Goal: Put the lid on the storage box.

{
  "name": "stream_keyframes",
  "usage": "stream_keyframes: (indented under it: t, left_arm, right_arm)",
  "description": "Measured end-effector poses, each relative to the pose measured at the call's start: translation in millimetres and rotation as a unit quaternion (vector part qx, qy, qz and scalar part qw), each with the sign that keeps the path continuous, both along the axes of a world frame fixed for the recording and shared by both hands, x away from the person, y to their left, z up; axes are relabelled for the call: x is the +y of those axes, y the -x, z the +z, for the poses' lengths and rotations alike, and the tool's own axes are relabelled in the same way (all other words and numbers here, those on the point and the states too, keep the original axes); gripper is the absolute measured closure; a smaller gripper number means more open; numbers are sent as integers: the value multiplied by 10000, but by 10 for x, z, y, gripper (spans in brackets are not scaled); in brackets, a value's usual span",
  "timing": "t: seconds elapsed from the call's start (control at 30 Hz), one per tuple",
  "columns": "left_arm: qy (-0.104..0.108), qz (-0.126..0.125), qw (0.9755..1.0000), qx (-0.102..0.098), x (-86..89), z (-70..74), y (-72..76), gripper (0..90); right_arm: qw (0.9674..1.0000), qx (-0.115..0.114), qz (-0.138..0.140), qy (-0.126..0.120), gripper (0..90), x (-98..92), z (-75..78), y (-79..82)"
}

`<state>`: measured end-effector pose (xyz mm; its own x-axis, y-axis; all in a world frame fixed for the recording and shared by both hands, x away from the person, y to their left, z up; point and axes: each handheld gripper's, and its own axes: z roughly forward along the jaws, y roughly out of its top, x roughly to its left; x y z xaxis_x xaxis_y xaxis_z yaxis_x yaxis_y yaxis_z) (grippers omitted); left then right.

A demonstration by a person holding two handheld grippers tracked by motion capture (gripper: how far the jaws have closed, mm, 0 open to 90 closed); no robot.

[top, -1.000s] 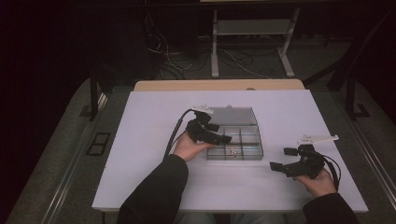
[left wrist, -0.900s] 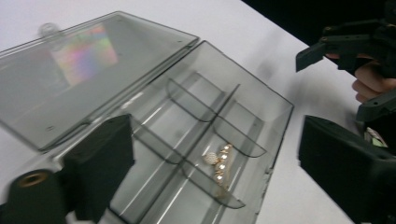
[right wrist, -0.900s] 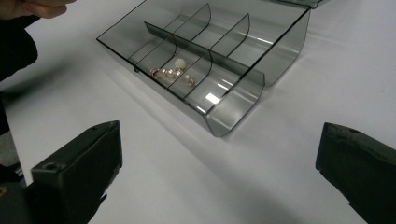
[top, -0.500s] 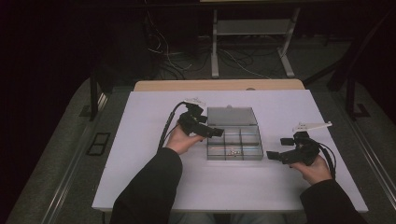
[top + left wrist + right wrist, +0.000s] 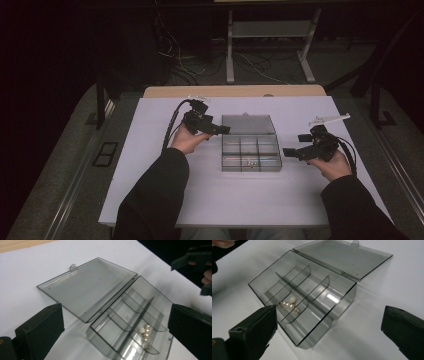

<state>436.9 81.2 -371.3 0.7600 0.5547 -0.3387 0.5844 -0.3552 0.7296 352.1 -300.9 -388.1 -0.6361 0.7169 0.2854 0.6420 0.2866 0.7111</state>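
A clear grey compartment box (image 5: 251,154) sits mid-table with its lid (image 5: 247,124) folded flat behind it. A small gold piece with pearls (image 5: 250,162) lies in a front compartment; the same gold piece (image 5: 145,331) shows in the left gripper view and, as the gold piece (image 5: 288,305), in the right gripper view. My left gripper (image 5: 224,130) hovers at the lid's left edge; its jaws have just been opening and hold nothing. My right gripper (image 5: 289,152) hangs open to the right of the box, pointing at it. In the gripper views both the left gripper (image 5: 115,312) and the right gripper (image 5: 329,312) stand wide.
The white tabletop (image 5: 165,200) has bare room all round the box. A wooden strip (image 5: 235,91) borders its far edge. Behind it stand a metal frame (image 5: 270,40) and floor cables. The other gripper (image 5: 197,262) appears at the top right of the left gripper view.
My left gripper has drawn back off the box toward the left and far side. My right gripper has risen and moved away from me, to the box's right.
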Motion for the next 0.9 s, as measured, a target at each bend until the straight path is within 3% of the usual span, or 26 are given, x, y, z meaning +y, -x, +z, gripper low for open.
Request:
stream_keyframes:
  t: [0.37, 0.5, 0.6, 0.73, 0.9]
  left_arm:
    - [-111, 182, 9998, 10, 148, 34, -248, 0]
    - [-59, 381, 9992, 79, 234, 38, -366, 0]
    - [110, 563, 9983, 122, 279, 9, -419, 0]
    - [161, 624, 9977, 190, 293, -72, -470, 0]
    - [208, 709, 9969, 268, 264, -161, -502, 0]
  right_arm:
    - [9996, -133, 40, 229, 4, 79, 185, -245]
    - [9995, -171, 38, 279, 4, 112, 241, -350]
    - [9995, -199, 18, 253, 4, 125, 262, -436]
    - [9997, -222, -71, 122, 4, 133, 242, -578]
    - [9997, -115, -197, -100, 4, 117, 108, -724]
